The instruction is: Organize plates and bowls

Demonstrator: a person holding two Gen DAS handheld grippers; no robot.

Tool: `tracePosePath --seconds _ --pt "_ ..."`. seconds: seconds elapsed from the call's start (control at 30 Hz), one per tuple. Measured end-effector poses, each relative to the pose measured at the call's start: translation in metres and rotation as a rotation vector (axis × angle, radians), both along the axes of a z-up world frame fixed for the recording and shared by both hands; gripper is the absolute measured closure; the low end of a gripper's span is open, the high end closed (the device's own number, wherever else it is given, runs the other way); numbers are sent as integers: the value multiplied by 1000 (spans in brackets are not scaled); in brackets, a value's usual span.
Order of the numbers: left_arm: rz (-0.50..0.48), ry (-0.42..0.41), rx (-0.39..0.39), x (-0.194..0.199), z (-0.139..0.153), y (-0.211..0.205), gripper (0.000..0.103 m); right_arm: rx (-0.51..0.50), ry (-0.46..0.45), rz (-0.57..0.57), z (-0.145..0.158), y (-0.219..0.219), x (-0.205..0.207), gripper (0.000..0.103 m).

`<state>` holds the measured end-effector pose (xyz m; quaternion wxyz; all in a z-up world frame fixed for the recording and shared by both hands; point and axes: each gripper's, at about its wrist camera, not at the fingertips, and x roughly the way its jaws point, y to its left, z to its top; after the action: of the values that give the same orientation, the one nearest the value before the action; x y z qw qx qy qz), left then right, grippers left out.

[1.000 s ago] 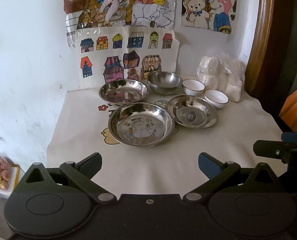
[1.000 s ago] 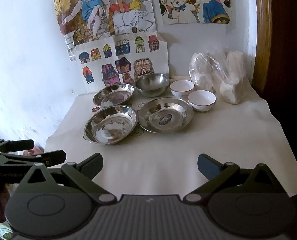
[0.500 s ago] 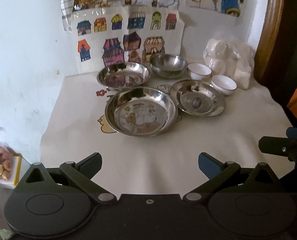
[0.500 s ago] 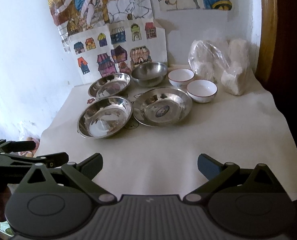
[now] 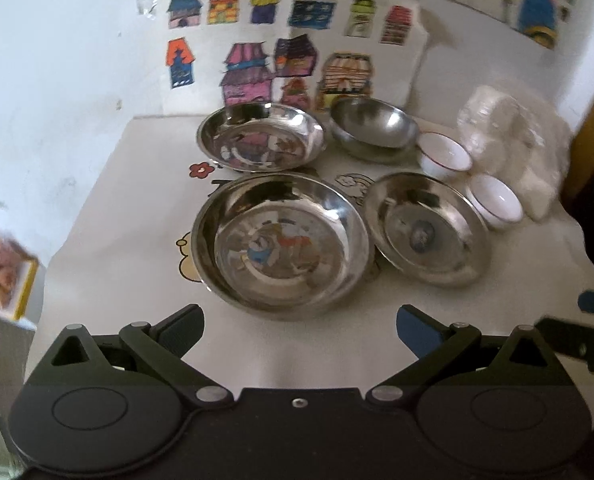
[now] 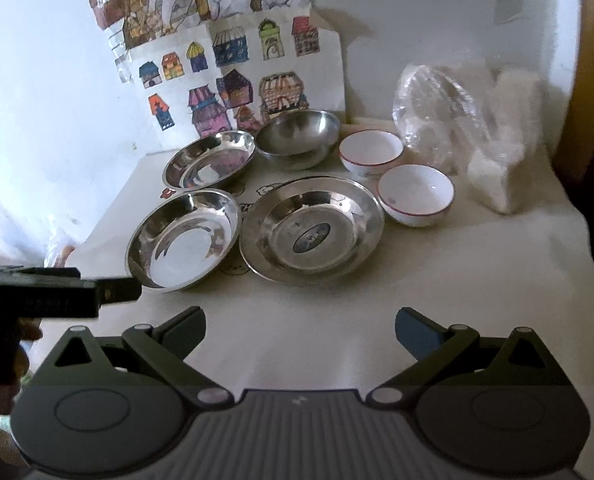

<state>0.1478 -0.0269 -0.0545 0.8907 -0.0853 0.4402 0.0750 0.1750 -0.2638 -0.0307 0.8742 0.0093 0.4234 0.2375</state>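
Plates of shiny steel (image 5: 281,240) and white red-rimmed bowls (image 6: 416,195) all lie separate on the counter (image 6: 457,280), nothing stacked, both tongs, left (image 5: 300,322) and right (image 6: 300,322), spread apart and empty.

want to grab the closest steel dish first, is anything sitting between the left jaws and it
Nothing visible does. The left gripper is open and empty, and only bare table covering lies between it and the near rim of the closest steel dish. The flat-rimmed steel plate sits off to its right, not in the path.
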Motion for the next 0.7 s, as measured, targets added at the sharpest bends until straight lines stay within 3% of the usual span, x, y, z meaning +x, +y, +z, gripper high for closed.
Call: tracePosePath --seconds 0.13,0.4,0.7 --pt "84 18 -13 13 4 5 1 7 -5 52 3 -3 24 0" --pt "174 43 35 35 9 35 1 40 23 110 -6 7 54 0" --pt "138 57 67 77 7 98 1 85 26 85 -5 49 76 0"
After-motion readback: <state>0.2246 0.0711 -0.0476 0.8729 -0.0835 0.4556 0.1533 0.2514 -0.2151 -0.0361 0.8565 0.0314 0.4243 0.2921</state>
